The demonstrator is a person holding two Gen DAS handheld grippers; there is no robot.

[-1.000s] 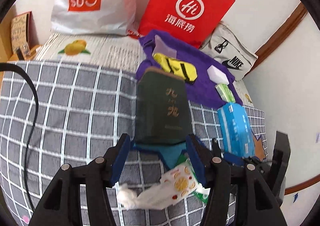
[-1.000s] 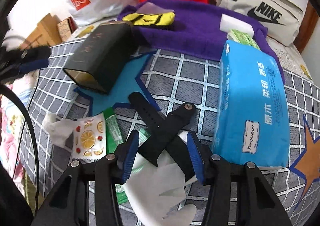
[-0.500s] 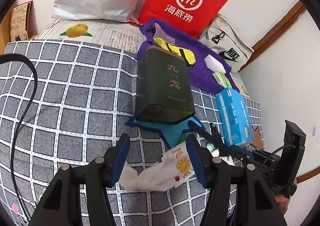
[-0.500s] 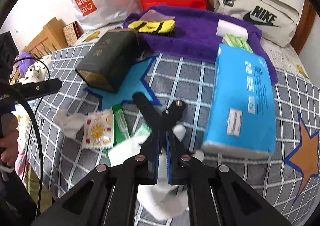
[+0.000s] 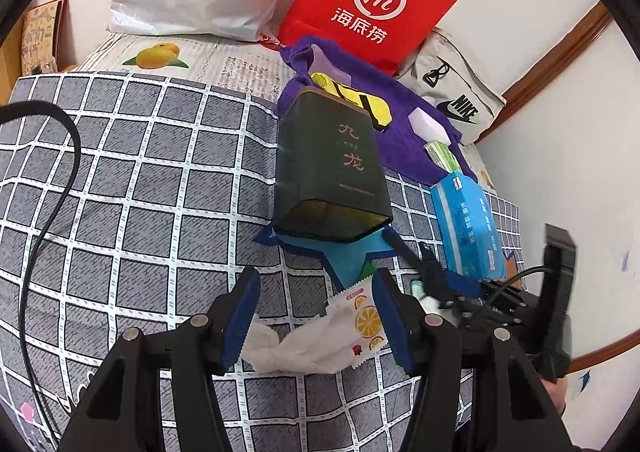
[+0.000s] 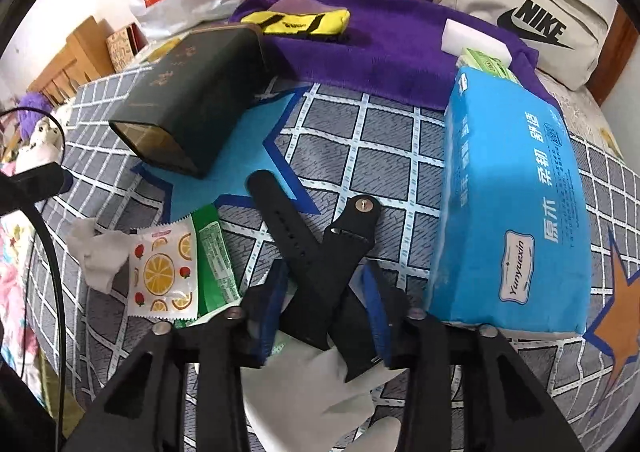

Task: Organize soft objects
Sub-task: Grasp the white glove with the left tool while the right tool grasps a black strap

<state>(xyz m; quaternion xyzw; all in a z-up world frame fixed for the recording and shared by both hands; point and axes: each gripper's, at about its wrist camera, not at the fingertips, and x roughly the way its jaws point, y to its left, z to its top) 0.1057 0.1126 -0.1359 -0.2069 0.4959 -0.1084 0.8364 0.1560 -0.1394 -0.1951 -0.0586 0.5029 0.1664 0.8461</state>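
**Watch strap between the right claw's opening jaws**

Checked grey bedding [image 6: 392, 156] carries the clutter, shopping bags propped behind. A purple towel [image 6: 384, 56] lies at the back, a blue tissue pack [image 6: 516, 204] beside it, with a dark tin [image 6: 192, 104] further left. The right claw [image 6: 324, 312] straddles a black watch strap [image 6: 320, 252], jaws opening; whether the pads touch is hard to judge. The left claw [image 5: 316, 316] hovers half-open over a fruit-print wipe sachet [image 5: 360, 328], gripping nothing. Next call: re-close squarely on the strap, then lift.
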